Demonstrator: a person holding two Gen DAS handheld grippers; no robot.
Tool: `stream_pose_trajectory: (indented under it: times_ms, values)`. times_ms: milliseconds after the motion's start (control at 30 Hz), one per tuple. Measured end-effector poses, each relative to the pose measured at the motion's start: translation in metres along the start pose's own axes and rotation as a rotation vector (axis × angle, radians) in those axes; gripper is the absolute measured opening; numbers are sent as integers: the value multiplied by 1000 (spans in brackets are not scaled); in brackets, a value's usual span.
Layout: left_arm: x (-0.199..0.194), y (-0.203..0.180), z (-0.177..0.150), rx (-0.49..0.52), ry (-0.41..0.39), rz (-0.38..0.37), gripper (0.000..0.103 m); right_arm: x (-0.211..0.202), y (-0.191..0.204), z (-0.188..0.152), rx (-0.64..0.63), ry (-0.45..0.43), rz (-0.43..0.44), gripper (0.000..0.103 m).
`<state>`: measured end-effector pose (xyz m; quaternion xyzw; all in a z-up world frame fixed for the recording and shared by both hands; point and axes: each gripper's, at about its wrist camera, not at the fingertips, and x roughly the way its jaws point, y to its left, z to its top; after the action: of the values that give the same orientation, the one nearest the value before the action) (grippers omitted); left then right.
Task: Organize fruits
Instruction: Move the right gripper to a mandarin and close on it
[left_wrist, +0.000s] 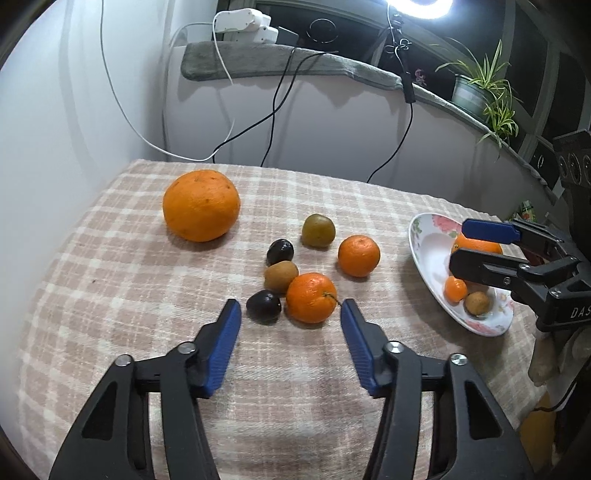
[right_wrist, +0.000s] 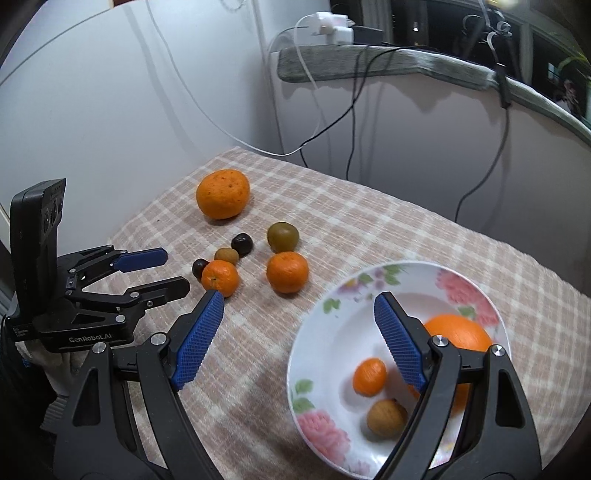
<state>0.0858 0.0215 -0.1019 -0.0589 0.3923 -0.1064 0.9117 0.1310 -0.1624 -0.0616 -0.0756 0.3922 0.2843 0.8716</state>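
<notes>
Both tools are built alike: the left gripper (left_wrist: 291, 308) and the right gripper (right_wrist: 299, 301) have black plastic scissor-like arms with triangular cut-outs, joined by round silver screw heads. Each finger ends in a blue pad (right_wrist: 197, 339) with a finely ribbed, cross-hatched face. Seen from the right wrist view, the left gripper's black body carries white lettering reading "GenRobot.AI" and a tall black upright block with round sockets. A pale knitted glove (right_wrist: 61, 369) covers the hand beneath it.
</notes>
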Motion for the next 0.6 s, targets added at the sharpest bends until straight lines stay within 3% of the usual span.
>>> stream_pose_trajectory:
  times_ms: [200, 367, 600]
  values:
    - [1, -7, -1, 38, 4, -16, 48, 17, 8, 11, -45, 42, 21, 86]
    - [10, -14, -1, 74, 15, -13, 48, 36, 15, 18, -80, 102, 36, 67]
    - [19, -20, 1, 107, 19, -1, 42, 59, 19, 24, -115, 154, 15, 54]
